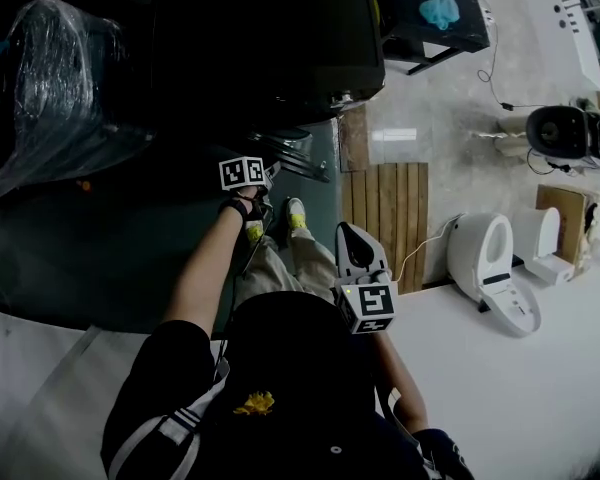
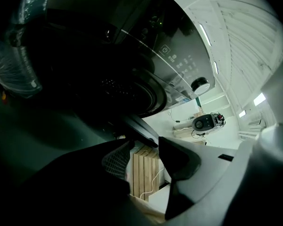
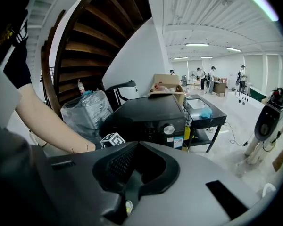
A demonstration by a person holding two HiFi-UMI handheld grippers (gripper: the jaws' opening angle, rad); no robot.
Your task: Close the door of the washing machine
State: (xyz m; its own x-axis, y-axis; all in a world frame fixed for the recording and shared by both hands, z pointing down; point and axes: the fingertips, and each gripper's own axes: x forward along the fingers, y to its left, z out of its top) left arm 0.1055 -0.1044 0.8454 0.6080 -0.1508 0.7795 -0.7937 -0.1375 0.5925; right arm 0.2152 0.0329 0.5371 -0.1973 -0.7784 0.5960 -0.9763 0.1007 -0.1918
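The black front-loading washing machine [image 1: 270, 38] stands ahead of me, and its round opening [image 2: 132, 88] and control panel fill the left gripper view. Its door [image 1: 295, 153] hangs out from the front, and I see it edge-on as a dark bar [image 2: 140, 130] just beyond my left jaws. My left gripper [image 1: 265, 180] [image 2: 145, 142] is close to that door, open, with nothing between its fingers. My right gripper [image 1: 350, 236] [image 3: 137, 143] is held back near my legs with its fingertips together, shut and empty.
A plastic-wrapped bundle [image 1: 50, 78] sits left of the machine. A wooden pallet [image 1: 385, 218] lies on the floor to its right, with white toilets [image 1: 490, 268] beyond. A black stand holding a blue cloth [image 1: 435, 13] is at the back right. People stand far off.
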